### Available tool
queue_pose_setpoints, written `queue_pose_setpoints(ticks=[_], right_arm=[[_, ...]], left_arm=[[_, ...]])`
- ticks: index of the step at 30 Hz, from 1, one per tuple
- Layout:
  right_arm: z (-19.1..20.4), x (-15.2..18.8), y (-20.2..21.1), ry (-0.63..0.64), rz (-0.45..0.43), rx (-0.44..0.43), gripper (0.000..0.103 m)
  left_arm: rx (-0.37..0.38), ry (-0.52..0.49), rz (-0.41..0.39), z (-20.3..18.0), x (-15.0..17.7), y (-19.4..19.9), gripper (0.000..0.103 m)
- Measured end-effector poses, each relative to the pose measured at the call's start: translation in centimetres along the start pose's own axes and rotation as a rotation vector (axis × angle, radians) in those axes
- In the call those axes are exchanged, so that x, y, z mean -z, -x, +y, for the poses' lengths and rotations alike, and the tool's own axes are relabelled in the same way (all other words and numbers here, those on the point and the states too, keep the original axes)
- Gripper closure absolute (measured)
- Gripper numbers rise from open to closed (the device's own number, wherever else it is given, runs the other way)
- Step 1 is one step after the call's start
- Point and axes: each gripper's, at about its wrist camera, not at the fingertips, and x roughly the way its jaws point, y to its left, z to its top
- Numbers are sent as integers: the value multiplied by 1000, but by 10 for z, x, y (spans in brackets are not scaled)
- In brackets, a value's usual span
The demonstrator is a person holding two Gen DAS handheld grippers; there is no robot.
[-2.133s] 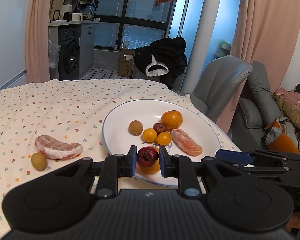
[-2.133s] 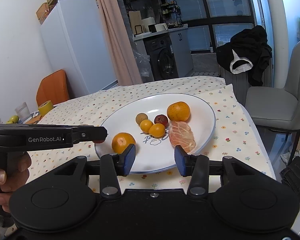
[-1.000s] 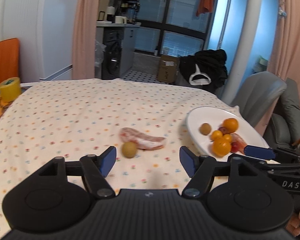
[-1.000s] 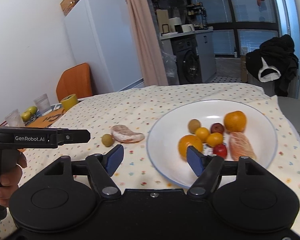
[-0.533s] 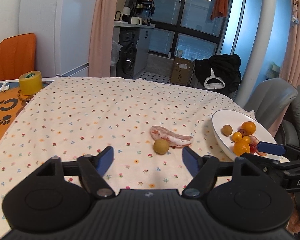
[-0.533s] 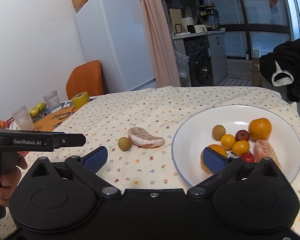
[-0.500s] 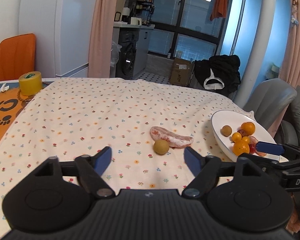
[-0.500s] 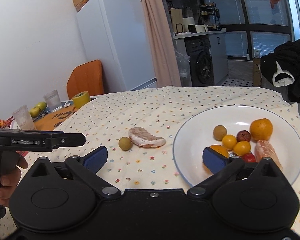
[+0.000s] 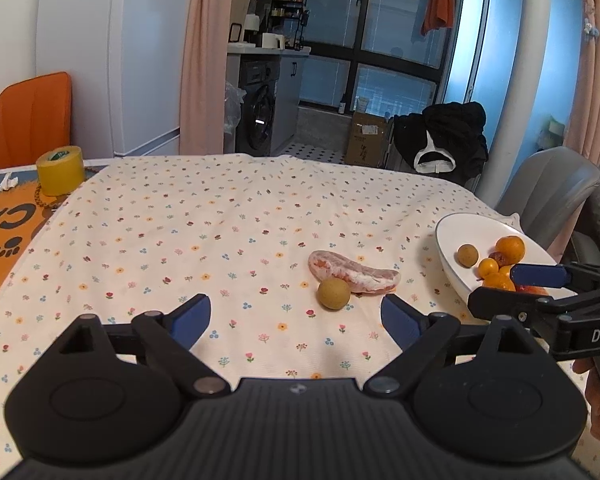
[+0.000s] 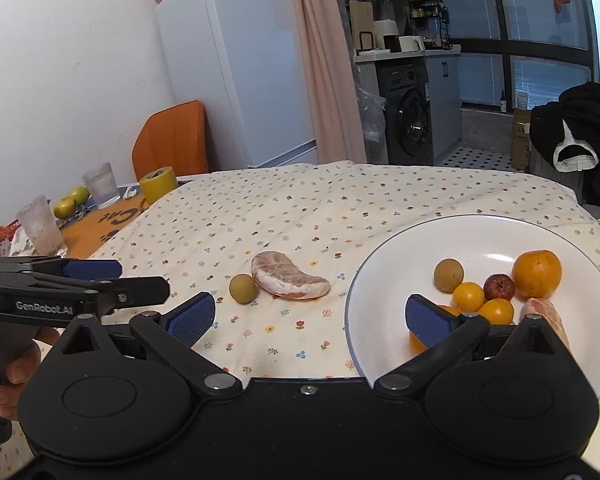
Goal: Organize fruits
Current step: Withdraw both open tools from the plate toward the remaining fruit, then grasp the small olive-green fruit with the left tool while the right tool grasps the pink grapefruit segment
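Left gripper (image 9: 296,318) spread wide, nothing between the jaws, hanging low over the flowered tablecloth (image 9: 220,216) on the table, well left of the white plate (image 10: 384,280). Right gripper (image 10: 310,316) likewise wide apart and empty, its right fingertip (image 10: 424,318) over the plate's near left part, its left fingertip out over the cloth.

On the plate: a large orange (image 10: 537,273) toward the right, a small dark red fruit (image 10: 499,287) touching it on the left, a round brownish-green fruit (image 10: 448,275) further left, two small orange-yellow fruits (image 10: 468,297) just in front of these, a peeled pink citrus segment (image 10: 544,312) at the near right, and one more orange fruit largely hidden behind the right fingertip.

Left of the plate, on the cloth: a peeled pomelo segment (image 10: 288,278), curved, lying flat, close to the plate's rim but apart from it. Touching that segment's left end, a second small brownish-green fruit (image 10: 243,288).

Far left of the plate, beyond the cloth's edge: a yellow tape roll (image 10: 158,189), two frosted glasses (image 10: 100,190) and green apples (image 10: 72,202) on an orange mat.
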Motion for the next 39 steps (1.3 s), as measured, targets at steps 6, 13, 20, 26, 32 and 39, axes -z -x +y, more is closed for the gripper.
queue_pose_setpoints(ticks=[6,13,20,26,32,39], right_arm=[[-3,-3,-7,2,12,-19,0],[-9,-5,-12,-2,3,-28,0],[-15,-9,-14,1,-10,-40,2],[-17,-12,-19,5,-2,-60,9],[-16,-15,-29,9,14,-74,20],[-10,-19,-40,35,27,-91,24]], left_arm=[[13,-4,3,-4,-2,-11,12],[25,-18,22,-12,-6,-25,15],[43,-32,64,-20,-6,-44,41],[56,-43,77,-25,-9,-56,51],[66,-45,101,-26,-9,-69,61],[81,-27,122,-20,-6,-79,79]])
